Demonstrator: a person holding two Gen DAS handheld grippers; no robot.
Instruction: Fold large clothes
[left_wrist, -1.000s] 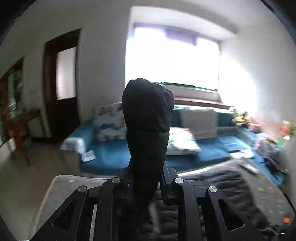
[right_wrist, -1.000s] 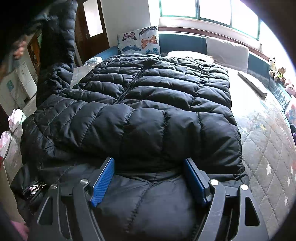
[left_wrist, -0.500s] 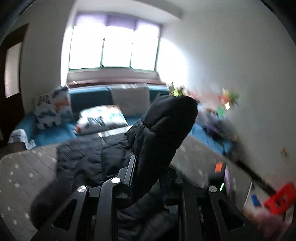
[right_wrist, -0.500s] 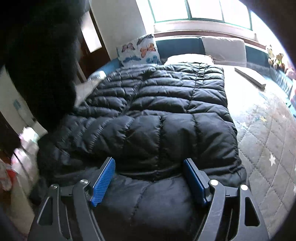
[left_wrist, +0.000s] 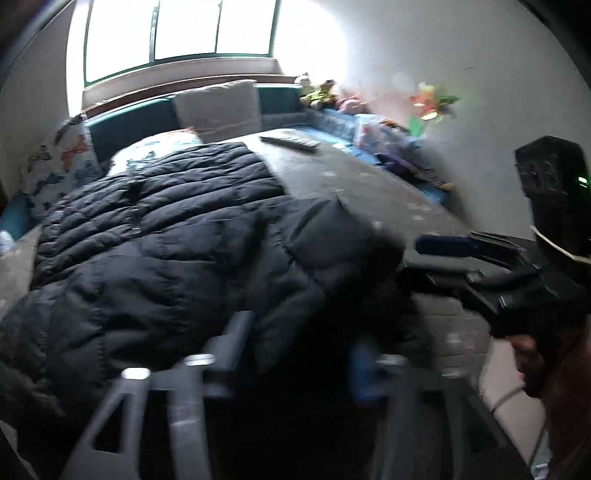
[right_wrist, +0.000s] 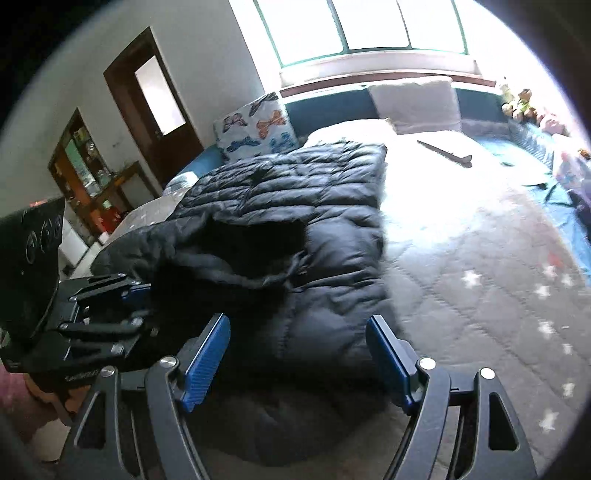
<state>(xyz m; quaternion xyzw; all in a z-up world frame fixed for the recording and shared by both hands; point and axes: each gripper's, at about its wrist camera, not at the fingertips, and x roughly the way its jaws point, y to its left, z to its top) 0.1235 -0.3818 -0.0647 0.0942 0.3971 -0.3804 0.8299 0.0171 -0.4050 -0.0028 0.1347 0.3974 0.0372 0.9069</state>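
Note:
A black puffer jacket (left_wrist: 147, 240) lies spread on the bed, collar toward the window. One sleeve (left_wrist: 325, 243) lies folded across its near part. My left gripper (left_wrist: 295, 354) hovers low over the sleeve's near end. It is blurred and its jaws are opening, with dark fabric lying loose between the fingers. In the right wrist view the jacket (right_wrist: 314, 192) and the folded sleeve (right_wrist: 236, 254) lie ahead. My right gripper (right_wrist: 297, 354) stands open above the jacket's near right corner and holds nothing. The left gripper (right_wrist: 146, 306) shows at that view's left edge, and the right gripper (left_wrist: 417, 258) at the left wrist view's right.
The bed has a grey quilt with stars (right_wrist: 498, 295). A butterfly pillow (right_wrist: 258, 125) and a grey cushion (right_wrist: 413, 99) lean at its head. A dark flat object (right_wrist: 447, 151) lies beyond the jacket. Toys (left_wrist: 321, 92) line the right wall. A door (right_wrist: 155, 99) and a shelf (right_wrist: 85, 166) stand on the left.
The left gripper swung down and rightward from holding the sleeve up in the air. The sleeve now lies across the jacket and the jaws have parted. The right gripper shifted right, still open.

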